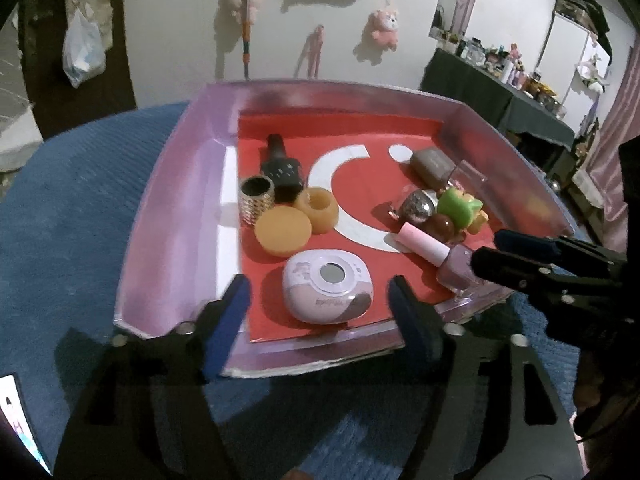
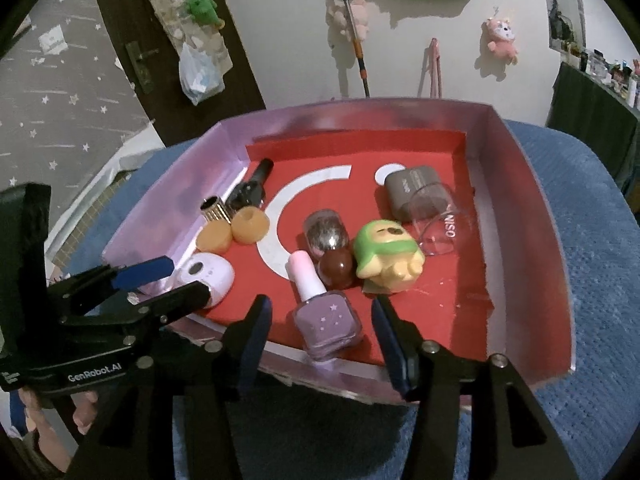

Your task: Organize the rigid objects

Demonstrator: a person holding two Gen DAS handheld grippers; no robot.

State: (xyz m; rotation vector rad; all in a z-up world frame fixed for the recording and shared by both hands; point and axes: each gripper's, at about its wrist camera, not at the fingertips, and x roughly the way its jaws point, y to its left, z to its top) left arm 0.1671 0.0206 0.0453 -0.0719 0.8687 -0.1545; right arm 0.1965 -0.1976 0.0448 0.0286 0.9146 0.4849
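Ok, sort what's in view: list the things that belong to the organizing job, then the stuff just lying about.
Job:
- shallow pink cardboard tray with red liner
- purple square nail polish bottle with pink cap
- pink rounded plastic case
- green-hooded yellow toy figure
- orange round lid
- grey rectangular box

Lying about:
- pink plush toy on the wall
- plastic bag on the door

Dim, soft-focus, fisheye-warped edges.

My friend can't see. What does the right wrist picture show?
The right gripper hangs open over a purple nail polish bottle lying in a pink box with a red floor. A green and yellow toy, an orange lid and a pale purple gadget lie there too.
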